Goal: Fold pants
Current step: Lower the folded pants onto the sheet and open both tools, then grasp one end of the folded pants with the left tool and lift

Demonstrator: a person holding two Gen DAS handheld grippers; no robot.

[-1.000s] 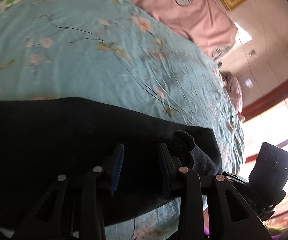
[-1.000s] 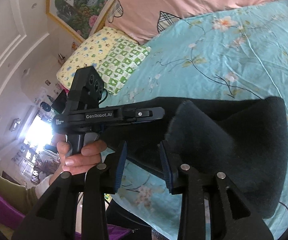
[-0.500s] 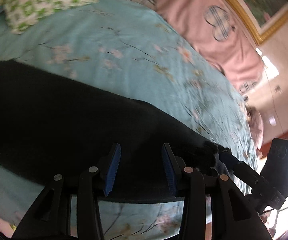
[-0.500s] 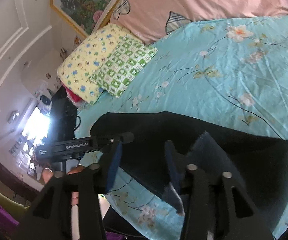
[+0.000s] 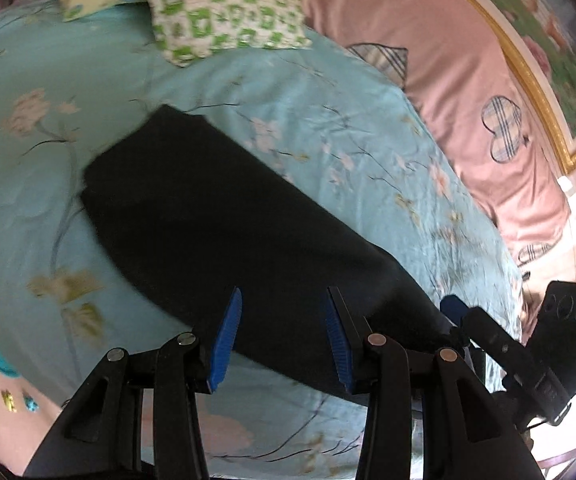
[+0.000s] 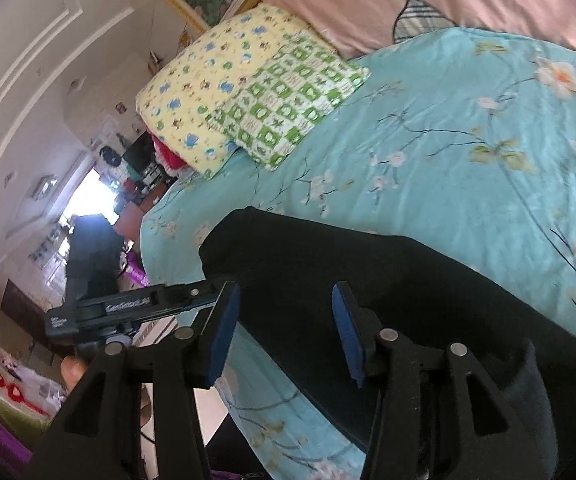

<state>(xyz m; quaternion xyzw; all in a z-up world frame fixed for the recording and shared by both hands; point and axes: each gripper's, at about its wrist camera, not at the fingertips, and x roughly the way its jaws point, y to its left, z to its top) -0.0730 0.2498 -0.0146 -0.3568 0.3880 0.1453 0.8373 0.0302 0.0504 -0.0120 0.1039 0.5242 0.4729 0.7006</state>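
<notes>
At the bottom of each view, the left gripper (image 5: 283, 336) and right gripper (image 6: 285, 332) show fingers spread wide, gripping nothing. Beyond them, the black pants (image 5: 223, 232) lie folded across frame centre on the floral bed (image 5: 368, 128). Pillows (image 6: 247, 92) sit at upper frame.

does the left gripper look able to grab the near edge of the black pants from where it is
Probably yes. The left gripper is open and empty, right above the near edge of the black pants, which lie flat on the bedsheet, with nothing between.
</notes>
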